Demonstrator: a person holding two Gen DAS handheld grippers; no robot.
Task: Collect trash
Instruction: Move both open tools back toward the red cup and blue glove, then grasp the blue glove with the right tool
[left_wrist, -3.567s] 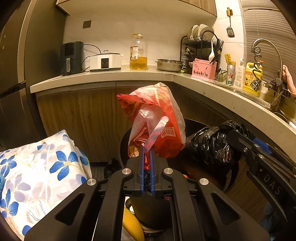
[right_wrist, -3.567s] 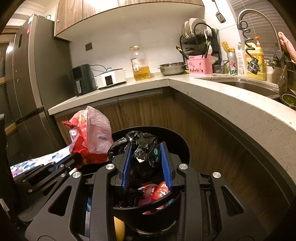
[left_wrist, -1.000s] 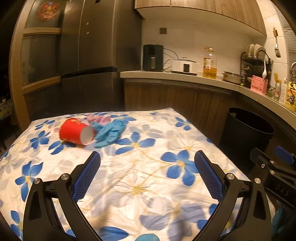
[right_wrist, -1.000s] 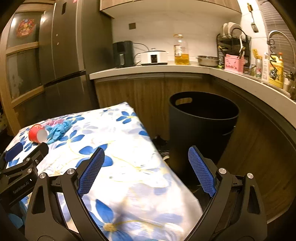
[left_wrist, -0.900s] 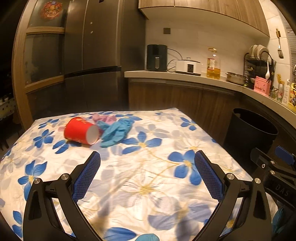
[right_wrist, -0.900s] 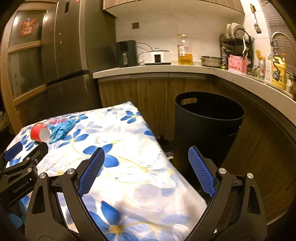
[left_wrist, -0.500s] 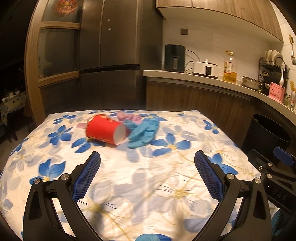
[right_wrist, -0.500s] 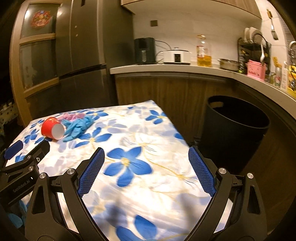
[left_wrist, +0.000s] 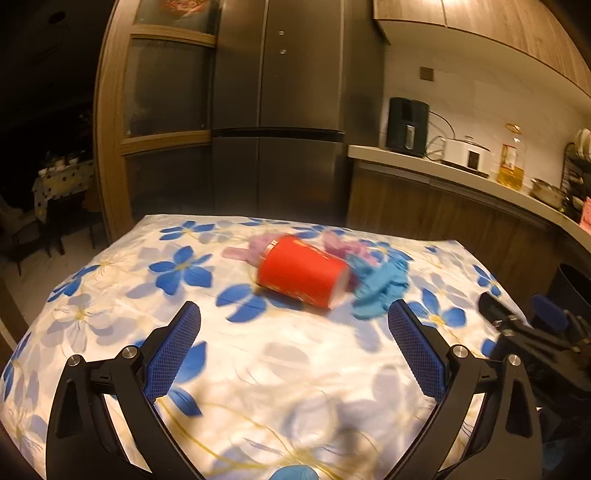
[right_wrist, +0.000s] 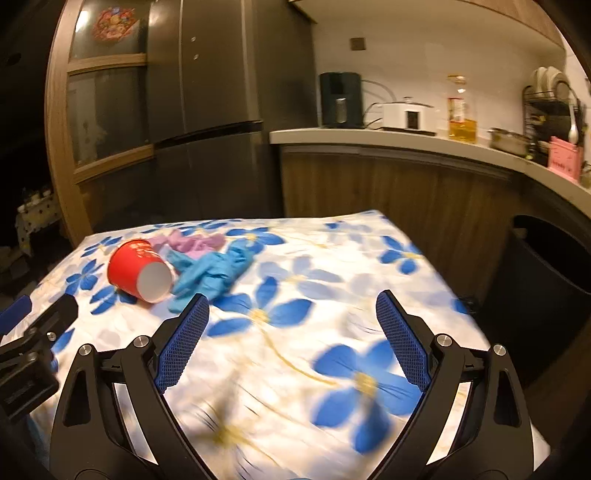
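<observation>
A red paper cup (left_wrist: 301, 276) lies on its side on the table with the blue-flower cloth (left_wrist: 110, 295), also in the right wrist view (right_wrist: 138, 270). A crumpled blue glove (left_wrist: 382, 284) lies right of it (right_wrist: 212, 268), and a purple glove (left_wrist: 255, 245) lies behind it (right_wrist: 192, 240). My left gripper (left_wrist: 293, 347) is open and empty, a short way in front of the cup. My right gripper (right_wrist: 291, 345) is open and empty over the cloth, right of the trash. The black trash bin (right_wrist: 546, 280) stands right of the table.
A dark fridge (left_wrist: 277, 110) stands behind the table. The kitchen counter (right_wrist: 406, 142) runs along the right with an air fryer, a cooker, an oil bottle and a dish rack. The bin's rim also shows in the left wrist view (left_wrist: 570, 280).
Both grippers let go of their bags at the bin, opened, and swung left to the table. The cup and gloves have come nearer and more central.
</observation>
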